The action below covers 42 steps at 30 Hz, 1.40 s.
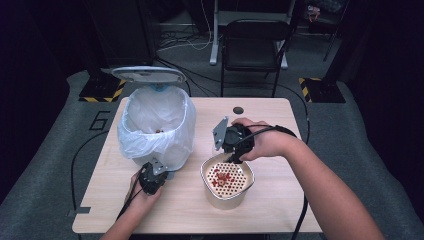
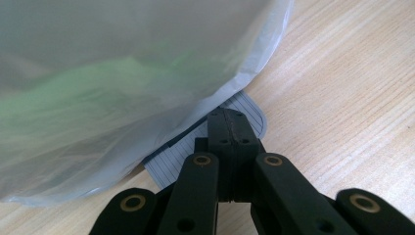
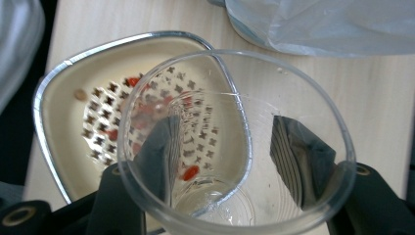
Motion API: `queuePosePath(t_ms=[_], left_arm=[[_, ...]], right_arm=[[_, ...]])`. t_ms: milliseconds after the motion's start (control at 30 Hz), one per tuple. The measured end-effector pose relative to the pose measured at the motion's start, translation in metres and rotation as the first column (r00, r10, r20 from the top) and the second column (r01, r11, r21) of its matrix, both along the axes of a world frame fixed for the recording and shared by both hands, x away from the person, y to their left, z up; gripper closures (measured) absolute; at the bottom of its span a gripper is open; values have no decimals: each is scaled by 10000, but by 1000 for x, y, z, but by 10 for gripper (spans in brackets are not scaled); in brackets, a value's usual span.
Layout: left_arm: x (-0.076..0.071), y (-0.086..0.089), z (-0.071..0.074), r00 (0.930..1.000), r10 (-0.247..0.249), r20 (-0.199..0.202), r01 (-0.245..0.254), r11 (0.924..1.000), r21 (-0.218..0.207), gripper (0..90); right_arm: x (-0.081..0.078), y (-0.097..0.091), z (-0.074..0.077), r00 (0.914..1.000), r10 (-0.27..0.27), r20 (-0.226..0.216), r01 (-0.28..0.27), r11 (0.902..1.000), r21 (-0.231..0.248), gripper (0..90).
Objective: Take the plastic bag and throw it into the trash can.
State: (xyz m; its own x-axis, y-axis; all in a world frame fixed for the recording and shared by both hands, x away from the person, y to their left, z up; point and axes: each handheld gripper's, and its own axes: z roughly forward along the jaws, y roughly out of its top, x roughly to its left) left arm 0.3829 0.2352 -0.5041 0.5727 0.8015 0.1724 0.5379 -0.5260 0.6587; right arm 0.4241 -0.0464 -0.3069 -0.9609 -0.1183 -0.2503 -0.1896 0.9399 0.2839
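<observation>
A bin lined with a white bag stands at the table's left with its grey lid raised. My left gripper is low at the bin's front base. In the left gripper view its jaws are shut together, with their tips on a grey ribbed pedal under the bag. My right gripper is shut on a clear plastic cup, one jaw on each side of its wall. The cup hangs tilted above a beige container with a perforated insert and red bits.
A black folding chair stands beyond the far edge of the table. A small dark hole marks the wooden tabletop near the back. Cables trail from both grippers towards the front edge. Bare wood lies right of the container.
</observation>
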Motion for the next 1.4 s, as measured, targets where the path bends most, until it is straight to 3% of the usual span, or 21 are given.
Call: queuePosePath(t_ms=[67,100,267,300,333,433,567,633,700,733,800,833,900,967,1067,1100,1200,1267,1300,1367,1400], left_arm=[[0,0,1,10000,-44,-25,44,10000,56,900],[0,0,0,10000,-10,-14,10,10000,27,900],[0,0,0,10000,18,1,-18,10000,-6,900],[0,-1,-1,10000,84,-42,-84,9998,-178,900],[0,0,0,10000,21,41,-21,10000,4,900],[0,-1,-1,9998,130,175,-128,9998,-135,900],[0,-1,-1,9999,111,-17,-111,9998,-176,900],[-1,-1,-1,9998,157,158,-155,9998,-120,900],[-1,-2,-2,9998,206,40,-205,9993,-312,900],[0,-1,-1,10000,-19,-30,18,9998,-187,900],[-1,-2,-1,9998,169,-114,-172,9995,-259,900],[-1,-1,-1,9998,138,-122,-141,9997,-200,900],[0,-1,-2,9998,163,115,-161,9997,-183,900],[0,-1,0,9999,99,-17,-99,9999,-85,900],[0,-1,-1,9999,103,-105,-105,9998,-177,900],[0,-1,-1,9999,118,-24,-119,9997,-206,900],[0,0,0,9999,111,-65,-112,9998,-168,900],[0,0,0,9999,103,-73,-104,9998,-139,900],[0,0,0,9999,92,-77,-93,9998,-160,900],[0,0,0,9999,92,-62,-93,9999,-137,900],[0,0,0,9999,101,-60,-102,9998,-156,900]], right_arm=[[6,0,3,9988,-135,-461,145,9997,204,448],[8,0,4,9935,-506,-1018,543,9979,343,448],[18,-3,15,9805,-781,-1805,1013,9872,1230,447],[19,-4,17,9780,-853,-1903,1138,9829,1448,447],[20,-4,19,9751,-878,-2038,1223,9790,1632,447],[24,-5,26,9662,-1042,-2359,1536,9673,2021,447],[25,-5,37,9486,-1400,-2838,2173,9402,2623,448],[26,-3,42,9418,-1394,-3060,2328,9269,2943,448],[28,-1,47,9388,-1392,-3150,2418,9176,3154,448],[28,0,49,9351,-1512,-3204,2571,9118,3203,448],[28,5,55,9375,-1602,-3088,2677,8991,3463,448],[27,7,58,9346,-1677,-3138,2789,8929,3534,448],[26,11,63,9291,-1870,-3191,3065,8723,3811,448],[24,17,69,9270,-2058,-3134,3248,8584,3970,448],[24,25,72,9303,-2316,-2845,3350,8524,4015,448],[23,27,72,9244,-2403,-2962,3480,8493,3970,448],[24,34,75,9220,-2533,-2928,3610,8356,4139,447],[24,38,78,9171,-2673,-2959,3775,8210,4284,447],[25,40,79,9153,-2752,-2940,3859,8082,4448,447],[26,43,82,9128,-2839,-2936,3947,7980,4553,446],[27,46,83,9128,-2895,-2882,3981,7884,4690,447]])
